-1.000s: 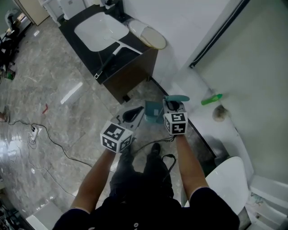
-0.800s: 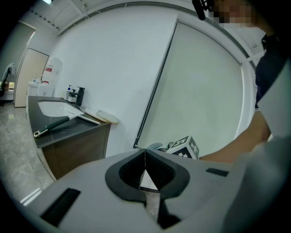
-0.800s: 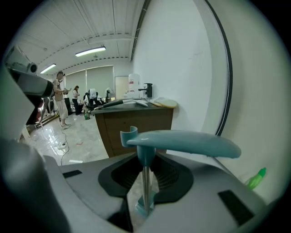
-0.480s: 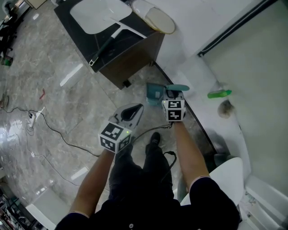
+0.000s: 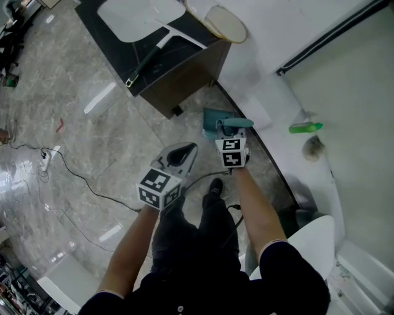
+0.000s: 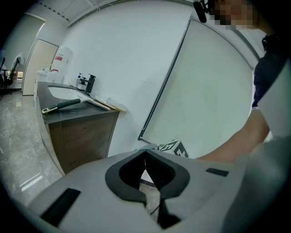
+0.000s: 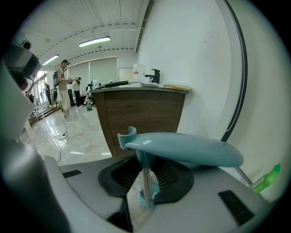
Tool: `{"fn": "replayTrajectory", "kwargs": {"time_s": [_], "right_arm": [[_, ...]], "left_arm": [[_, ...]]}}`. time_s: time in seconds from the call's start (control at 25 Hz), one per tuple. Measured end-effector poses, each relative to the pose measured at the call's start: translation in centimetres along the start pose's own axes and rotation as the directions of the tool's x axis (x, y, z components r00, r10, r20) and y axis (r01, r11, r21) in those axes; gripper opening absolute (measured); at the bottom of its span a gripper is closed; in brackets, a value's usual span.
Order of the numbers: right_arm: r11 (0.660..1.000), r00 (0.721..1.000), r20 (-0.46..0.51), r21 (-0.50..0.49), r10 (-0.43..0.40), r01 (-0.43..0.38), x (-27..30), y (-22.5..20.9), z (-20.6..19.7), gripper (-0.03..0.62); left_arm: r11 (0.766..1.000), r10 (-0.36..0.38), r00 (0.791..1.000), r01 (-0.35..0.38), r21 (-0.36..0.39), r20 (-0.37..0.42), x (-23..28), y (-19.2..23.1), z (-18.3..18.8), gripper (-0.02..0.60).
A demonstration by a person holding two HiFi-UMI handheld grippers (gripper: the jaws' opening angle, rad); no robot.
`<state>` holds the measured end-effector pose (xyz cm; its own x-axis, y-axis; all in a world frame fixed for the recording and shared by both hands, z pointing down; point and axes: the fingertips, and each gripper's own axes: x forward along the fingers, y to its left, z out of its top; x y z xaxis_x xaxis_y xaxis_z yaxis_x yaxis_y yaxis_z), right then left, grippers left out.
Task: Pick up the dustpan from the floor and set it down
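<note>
Head view looks down on a dark wooden cabinet [image 5: 184, 80] topped by a white sink [image 5: 141, 12]. Just off the cabinet's near corner, by the wall, a teal dustpan [image 5: 213, 122] hangs from the right gripper [image 5: 229, 132], whose jaws are clamped on the thin stem under its handle. Further from the cabinet, the left gripper [image 5: 181, 154] has its jaws together on nothing. A green bottle [image 5: 306, 127] lies well right of the cabinet.

Glossy grey marble floor [image 5: 92, 141] meets a white wall [image 5: 265, 24] beside a dark-topped wooden vanity cabinet [image 5: 184, 80].
</note>
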<state>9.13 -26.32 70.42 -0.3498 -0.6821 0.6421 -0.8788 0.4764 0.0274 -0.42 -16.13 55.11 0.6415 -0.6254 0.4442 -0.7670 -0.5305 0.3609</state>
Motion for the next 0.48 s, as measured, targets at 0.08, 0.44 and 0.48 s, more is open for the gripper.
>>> {"fn": "replayTrajectory", "kwargs": {"time_s": [0.08, 0.44, 0.48], "right_arm": [[1.0, 1.0, -0.007, 0.013, -0.018, 0.018, -0.2, 0.2, -0.3, 0.097], [0.992, 0.994, -0.071, 0.088, -0.089, 0.095, -1.5, 1.6, -3.1, 0.099], [0.99, 0.992, -0.087, 0.097, -0.094, 0.102, -1.6, 1.7, -3.6, 0.1]], "left_arm": [[1.0, -0.001, 1.0, 0.001, -0.002, -0.001, -0.4, 0.1, -0.1, 0.014], [1.0, -0.014, 1.0, 0.014, -0.011, -0.002, -1.9, 0.0, -0.6, 0.014], [1.0, -0.018, 1.0, 0.018, -0.011, -0.001, -2.1, -0.1, -0.5, 0.014]]}}
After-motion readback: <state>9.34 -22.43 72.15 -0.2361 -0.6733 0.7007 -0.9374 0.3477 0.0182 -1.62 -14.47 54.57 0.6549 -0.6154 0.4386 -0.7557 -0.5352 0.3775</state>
